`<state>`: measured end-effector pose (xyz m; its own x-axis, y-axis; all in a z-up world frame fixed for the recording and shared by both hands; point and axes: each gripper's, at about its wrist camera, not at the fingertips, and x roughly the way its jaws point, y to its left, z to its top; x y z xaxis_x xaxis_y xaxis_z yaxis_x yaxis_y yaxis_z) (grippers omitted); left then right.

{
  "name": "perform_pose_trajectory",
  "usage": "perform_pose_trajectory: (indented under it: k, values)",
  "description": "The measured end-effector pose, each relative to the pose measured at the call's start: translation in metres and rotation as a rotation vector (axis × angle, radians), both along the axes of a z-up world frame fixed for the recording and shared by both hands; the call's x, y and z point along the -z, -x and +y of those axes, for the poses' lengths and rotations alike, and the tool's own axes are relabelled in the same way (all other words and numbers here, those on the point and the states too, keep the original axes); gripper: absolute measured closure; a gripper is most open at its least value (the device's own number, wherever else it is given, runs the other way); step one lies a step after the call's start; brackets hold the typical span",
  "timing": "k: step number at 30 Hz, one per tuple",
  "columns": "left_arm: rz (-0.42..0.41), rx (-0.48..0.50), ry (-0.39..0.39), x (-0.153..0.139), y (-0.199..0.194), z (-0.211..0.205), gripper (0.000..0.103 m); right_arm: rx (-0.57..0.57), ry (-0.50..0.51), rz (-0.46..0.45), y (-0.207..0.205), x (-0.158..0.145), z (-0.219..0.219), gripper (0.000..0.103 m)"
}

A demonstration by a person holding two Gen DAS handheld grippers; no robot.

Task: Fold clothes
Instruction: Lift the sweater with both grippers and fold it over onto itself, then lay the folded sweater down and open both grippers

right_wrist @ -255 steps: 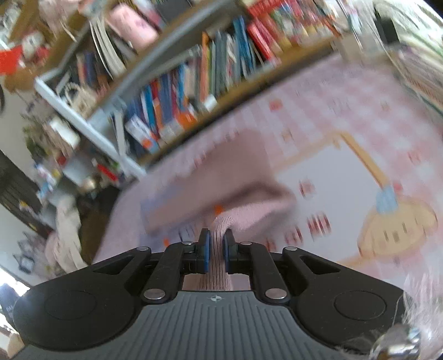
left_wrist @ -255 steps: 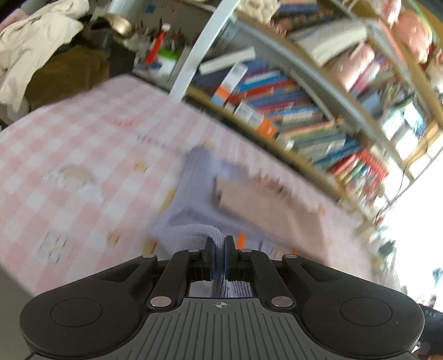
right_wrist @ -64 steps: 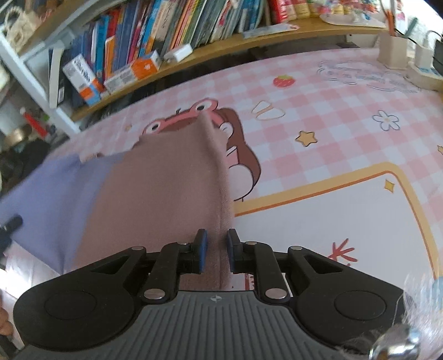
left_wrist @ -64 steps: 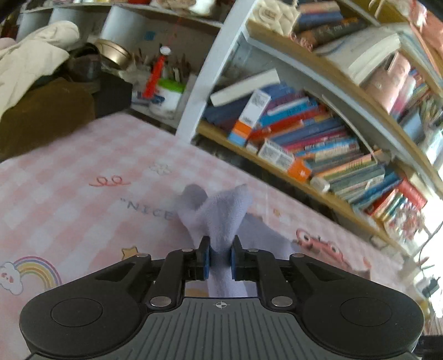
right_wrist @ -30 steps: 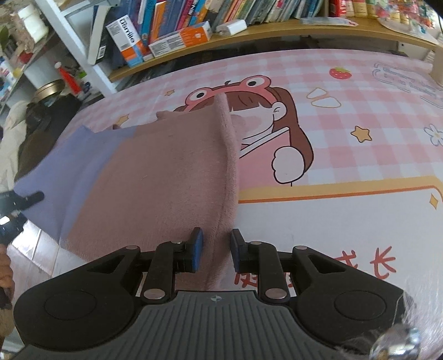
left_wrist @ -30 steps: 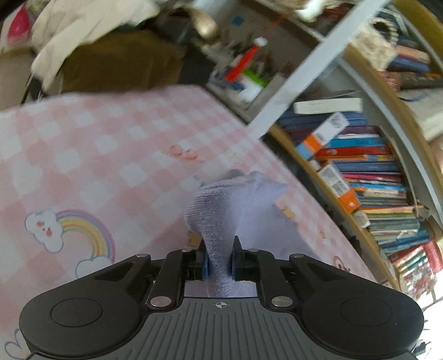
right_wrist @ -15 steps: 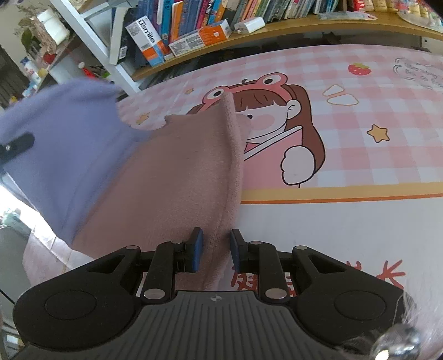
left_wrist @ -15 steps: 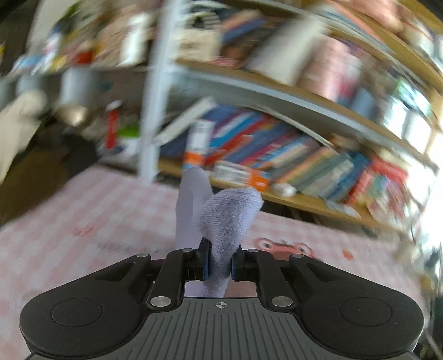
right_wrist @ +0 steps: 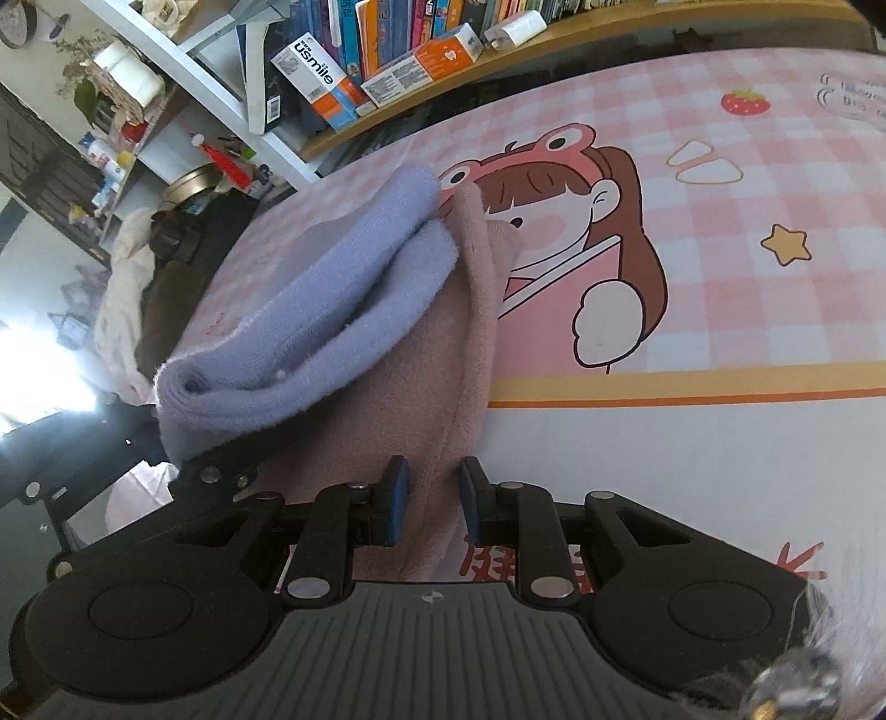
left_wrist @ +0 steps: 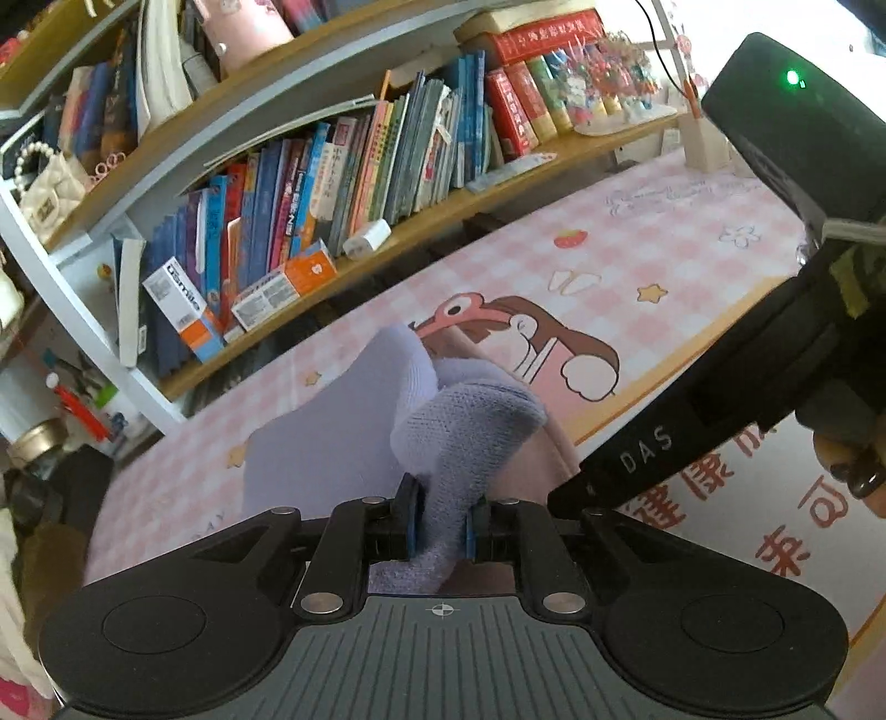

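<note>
In the left wrist view, the left gripper [left_wrist: 441,525] sits at lower centre, its blue-padded jaws pinching a bunched lilac end of the soft lilac-and-dusty-pink knitted garment [left_wrist: 332,443]. That end is lifted and carried over the pink part, which lies on the pink checked cartoon-printed table mat [left_wrist: 692,243]. The right gripper [left_wrist: 559,493] reaches in from the right edge.

In the right wrist view, the right gripper's jaws straddle a raised pink ridge at bottom centre; they stand slightly apart, so whether they grip it cannot be told. The lilac half lies doubled over the pink at centre left.

Judging from this, one fold is partly laid but not released or flattened. No basket or bin for clothes shows; the wooden bookshelf [right_wrist: 554,33] along the top holds books and small cartons.
</note>
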<state>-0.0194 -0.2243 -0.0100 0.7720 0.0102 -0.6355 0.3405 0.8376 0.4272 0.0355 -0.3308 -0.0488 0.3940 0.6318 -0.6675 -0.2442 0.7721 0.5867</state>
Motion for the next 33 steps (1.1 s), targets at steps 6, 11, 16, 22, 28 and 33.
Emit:
perform_pose_trajectory:
  k: [6,11,16,22,28,33]
  values:
    - [0.011,0.087,-0.204,0.033,0.014,-0.024,0.076,-0.022,-0.016,0.015,-0.002,0.001,-0.007,0.082]
    - [0.042,0.101,-0.037,0.006,0.025,-0.011,0.068,-0.027,-0.015,0.021,-0.003,0.0,-0.012,0.082]
    - [0.024,0.043,0.262,-0.034,0.039,0.042,0.068,-0.002,0.012,-0.026,0.004,-0.021,-0.022,0.07]
    - [-0.084,-0.188,0.536,-0.06,0.03,0.122,0.063,-0.001,-0.058,-0.112,-0.002,-0.063,-0.016,0.031]
    - [-0.086,-0.318,0.579,-0.044,0.01,0.157,0.063,-0.092,-0.027,-0.08,-0.002,-0.066,0.029,0.031]
    - [-0.047,-0.301,0.576,-0.032,0.006,0.161,0.063,-0.121,0.072,-0.041,0.002,-0.053,0.058,0.09]
